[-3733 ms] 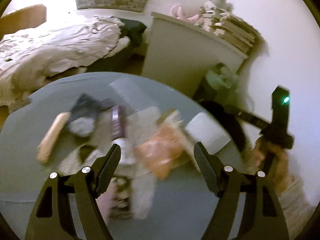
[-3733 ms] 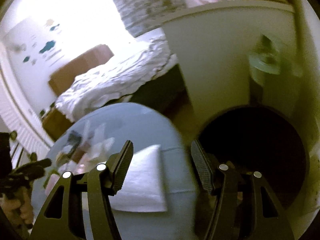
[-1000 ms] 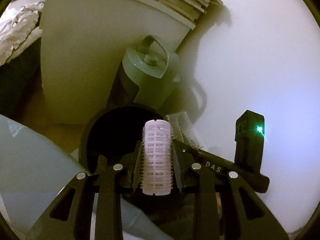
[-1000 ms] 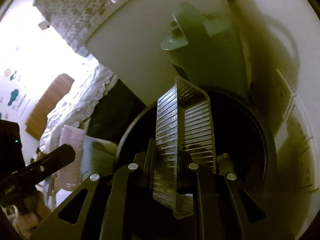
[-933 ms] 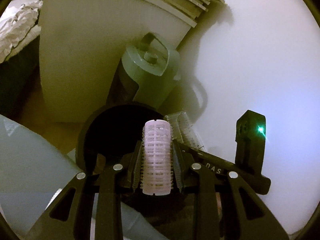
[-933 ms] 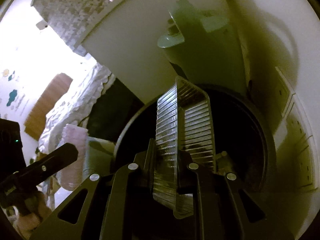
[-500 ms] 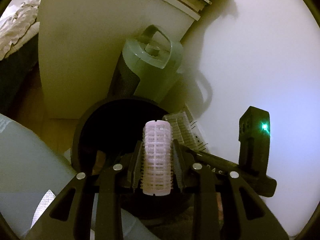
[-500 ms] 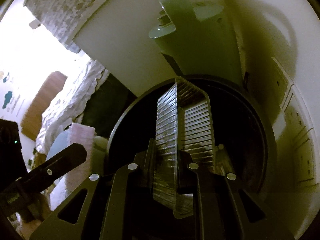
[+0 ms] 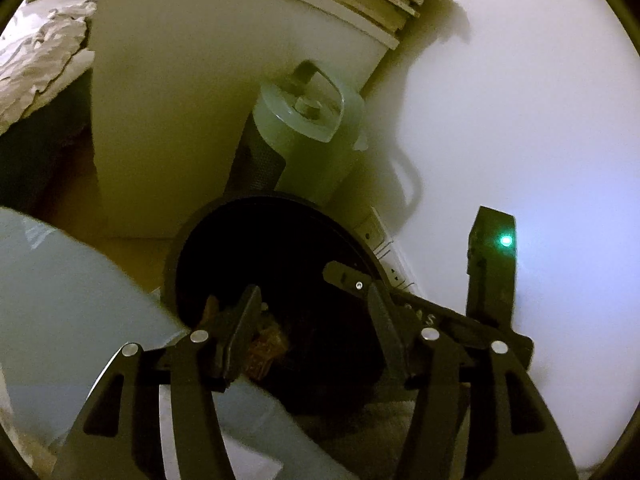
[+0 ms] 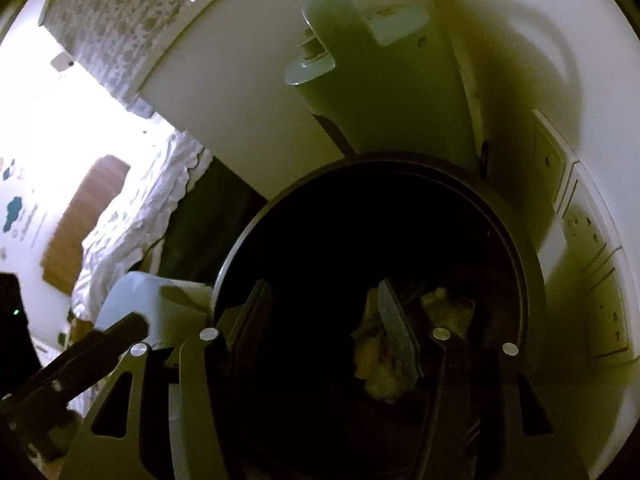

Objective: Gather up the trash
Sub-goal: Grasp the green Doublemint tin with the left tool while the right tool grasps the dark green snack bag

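- Left gripper [image 9: 312, 320] hangs over the black bin [image 9: 256, 216], jaws spread wide and holding nothing.
- Right gripper [image 10: 324, 320] is above the same bin [image 10: 524, 248], jaws likewise wide apart and bare.
- Crumpled trash [image 10: 376, 372] lies in the bin's dark bottom.
- The grey tabletop [image 9: 60, 280] edge sits just beside the bin.
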Demonstrator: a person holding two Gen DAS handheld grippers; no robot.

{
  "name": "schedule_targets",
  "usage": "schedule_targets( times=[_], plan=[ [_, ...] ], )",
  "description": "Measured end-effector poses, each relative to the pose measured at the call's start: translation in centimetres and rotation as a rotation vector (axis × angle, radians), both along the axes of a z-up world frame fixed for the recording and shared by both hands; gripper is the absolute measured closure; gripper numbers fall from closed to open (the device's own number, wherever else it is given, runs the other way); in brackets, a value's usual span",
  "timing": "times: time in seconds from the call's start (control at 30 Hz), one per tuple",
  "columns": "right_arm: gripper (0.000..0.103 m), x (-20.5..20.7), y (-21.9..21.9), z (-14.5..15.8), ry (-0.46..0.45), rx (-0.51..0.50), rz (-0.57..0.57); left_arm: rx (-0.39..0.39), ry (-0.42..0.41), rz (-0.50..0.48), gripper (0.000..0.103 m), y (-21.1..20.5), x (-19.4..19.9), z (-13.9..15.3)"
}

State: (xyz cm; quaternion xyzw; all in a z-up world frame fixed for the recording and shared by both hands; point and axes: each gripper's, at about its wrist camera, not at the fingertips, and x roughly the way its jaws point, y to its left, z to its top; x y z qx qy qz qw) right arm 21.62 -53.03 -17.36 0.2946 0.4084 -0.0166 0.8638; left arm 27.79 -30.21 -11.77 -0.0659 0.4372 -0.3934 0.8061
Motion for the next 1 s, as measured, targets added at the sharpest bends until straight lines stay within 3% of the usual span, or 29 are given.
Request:
schedule_targets(
  times=[0.1, 0.43, 0.57, 0.8, 0.9, 1.0],
  plan=[
    [0.047, 0.0, 0.5, 0.1, -0.007, -0.008, 0.008, -0.009, -0.014, 0.036, 0.036, 1.9, -1.1, 0.9],
    [0.047, -0.5, 4.7, 1.4, -0.058, -0.121, 0.109, -0.026, -0.059, 0.2, 0.036, 11.9, -5.4, 3.4],
    [0.041, -1.0, 6.6, 2.2, -0.102, -0.165, 0.167, -0.008, -0.093, 0.294, 0.036, 17.1, -7.6, 4.0],
    [0.041, -2.6, 10.8, 4.1, -0.173, -0.196, 0.276, 0.086, -0.146, 0.418, 0.036, 24.3, -11.4, 3.8],
    [0.04, -3.1, 14.7, 6.1, -0.21, -0.216, 0.368, 0.135, -0.148, 0.472, 0.036, 27.2, -13.0, 3.1],
    [0.025, -2.9, 19.2, 8.1, -0.229, -0.207, 0.487, 0.178, -0.133, 0.518, 0.036, 30.3, -14.2, 1.9]
  ],
)
